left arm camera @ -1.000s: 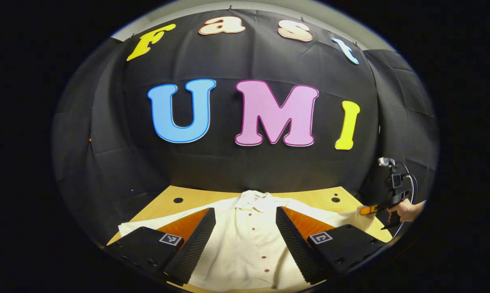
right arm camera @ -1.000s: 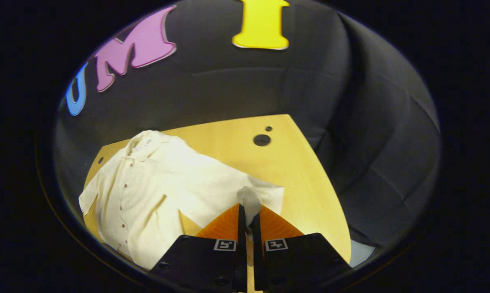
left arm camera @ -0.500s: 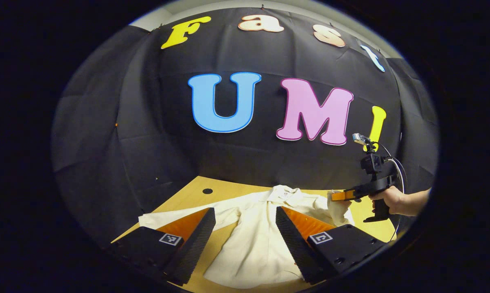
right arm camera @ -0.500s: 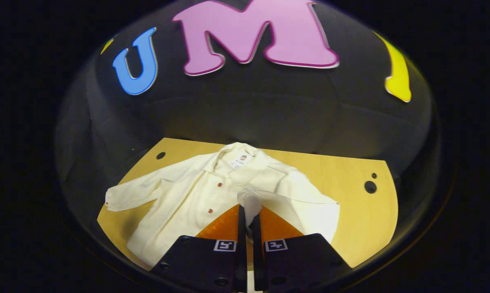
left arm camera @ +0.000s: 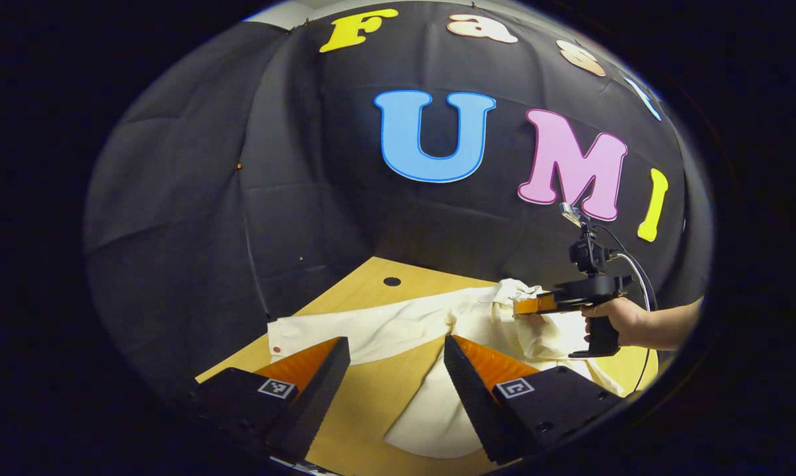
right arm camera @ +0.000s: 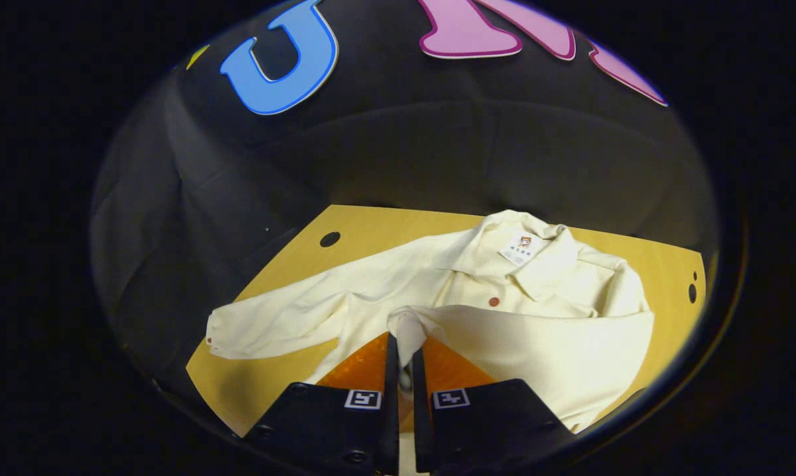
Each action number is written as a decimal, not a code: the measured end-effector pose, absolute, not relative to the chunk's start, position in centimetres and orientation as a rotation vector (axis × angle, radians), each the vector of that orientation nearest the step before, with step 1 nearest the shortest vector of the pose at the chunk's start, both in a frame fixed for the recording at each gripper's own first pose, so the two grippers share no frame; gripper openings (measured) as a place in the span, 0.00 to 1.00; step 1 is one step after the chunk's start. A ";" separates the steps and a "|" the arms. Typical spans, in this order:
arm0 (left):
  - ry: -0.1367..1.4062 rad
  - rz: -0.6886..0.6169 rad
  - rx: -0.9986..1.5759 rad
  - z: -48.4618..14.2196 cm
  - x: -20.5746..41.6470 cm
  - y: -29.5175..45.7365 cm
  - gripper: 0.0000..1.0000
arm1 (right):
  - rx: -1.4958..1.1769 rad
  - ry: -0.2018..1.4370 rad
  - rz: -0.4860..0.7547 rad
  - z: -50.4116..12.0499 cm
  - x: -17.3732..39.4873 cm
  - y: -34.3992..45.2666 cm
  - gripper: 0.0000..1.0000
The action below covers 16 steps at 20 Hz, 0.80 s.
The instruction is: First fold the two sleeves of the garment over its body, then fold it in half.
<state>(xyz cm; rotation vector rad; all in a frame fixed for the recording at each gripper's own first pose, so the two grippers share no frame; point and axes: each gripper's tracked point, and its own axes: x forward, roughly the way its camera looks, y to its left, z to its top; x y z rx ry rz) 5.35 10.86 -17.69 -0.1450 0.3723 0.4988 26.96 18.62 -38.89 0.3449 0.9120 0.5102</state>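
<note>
A cream button-up shirt [right arm camera: 530, 277] lies face up on the wooden table [right arm camera: 285, 258], collar toward the booth wall. My right gripper [right arm camera: 401, 338] is shut on the cuff of one sleeve [right arm camera: 537, 330], which is drawn across the shirt's chest. The other sleeve [right arm camera: 272, 317] stretches out flat to the left. In the left gripper view my left gripper [left arm camera: 395, 350] hovers open above the table [left arm camera: 365, 291], near the outstretched sleeve [left arm camera: 358, 327] and its cuff [left arm camera: 280, 332]. The right gripper [left arm camera: 530, 305] shows there too, held by a hand [left arm camera: 619, 318] over the shirt [left arm camera: 543, 337].
Round holes sit in the tabletop: one near the far left corner [right arm camera: 330, 238] [left arm camera: 392, 281], a pair at the right edge [right arm camera: 691, 291]. Black cloth walls close in the table at the back and sides.
My right gripper has carried the gripped sleeve from the table's right side across the shirt's body. My left gripper has swung left, toward the outstretched sleeve, still open.
</note>
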 end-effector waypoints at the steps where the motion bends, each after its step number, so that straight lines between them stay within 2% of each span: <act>1: 0.375 0.501 -0.155 -18.4 5.4 11.5 0.94 | 0.398 0.913 0.512 -39.2 27.3 19.8 0.19; 4: 0.378 0.512 -0.205 -20.4 5.1 13.6 0.95 | 0.503 0.929 0.476 -40.9 28.1 21.1 0.36; 6: 0.382 0.522 -0.227 -21.7 5.1 15.2 0.95 | 0.475 0.904 0.444 -41.0 28.7 20.2 0.43; 7: 0.388 0.532 -0.224 -22.2 5.1 16.2 0.95 | 0.447 0.886 0.429 -40.7 28.8 19.5 0.71; 8: 0.402 0.542 -0.219 -22.9 5.2 17.3 0.95 | 0.422 0.864 0.421 -39.8 28.6 18.7 0.83; 11: 0.487 0.622 -0.233 -25.7 4.9 21.9 0.94 | 0.348 0.754 0.365 -36.0 28.3 15.6 0.99; 16: 0.539 0.729 -0.247 -29.7 5.4 30.1 0.96 | 0.279 0.580 0.289 -28.4 26.4 10.2 0.98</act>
